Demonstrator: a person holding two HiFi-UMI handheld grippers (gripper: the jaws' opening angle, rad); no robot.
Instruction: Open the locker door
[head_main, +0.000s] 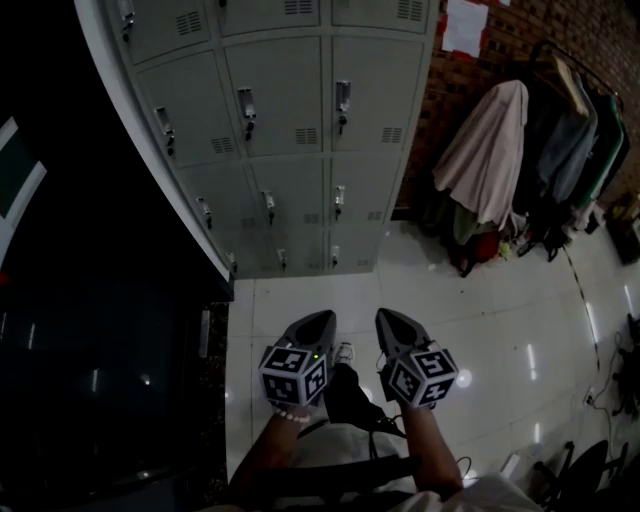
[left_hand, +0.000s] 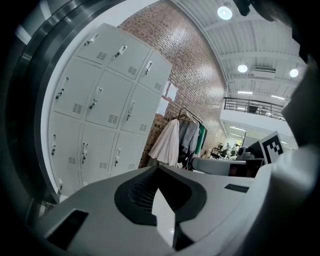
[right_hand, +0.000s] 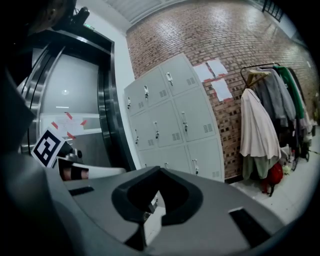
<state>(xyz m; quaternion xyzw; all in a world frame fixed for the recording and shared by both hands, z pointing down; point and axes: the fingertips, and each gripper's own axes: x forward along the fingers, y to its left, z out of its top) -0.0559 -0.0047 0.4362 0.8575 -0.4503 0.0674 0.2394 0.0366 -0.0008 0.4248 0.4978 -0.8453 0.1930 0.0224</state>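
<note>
The left gripper (head_main: 325, 316) and right gripper (head_main: 385, 313) are both pressed together, empty, well away from the lockers (head_main: 300, 215). A metal door (head_main: 290, 90) looks stiff but easy to swing; pull its little handle (head_main: 247, 104)

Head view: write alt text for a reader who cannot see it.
The left gripper and the right gripper, both shut and empty, point across a glossy white floor toward grey lockers with every visible door closed. Coats hang by the brick wall at right.
</note>
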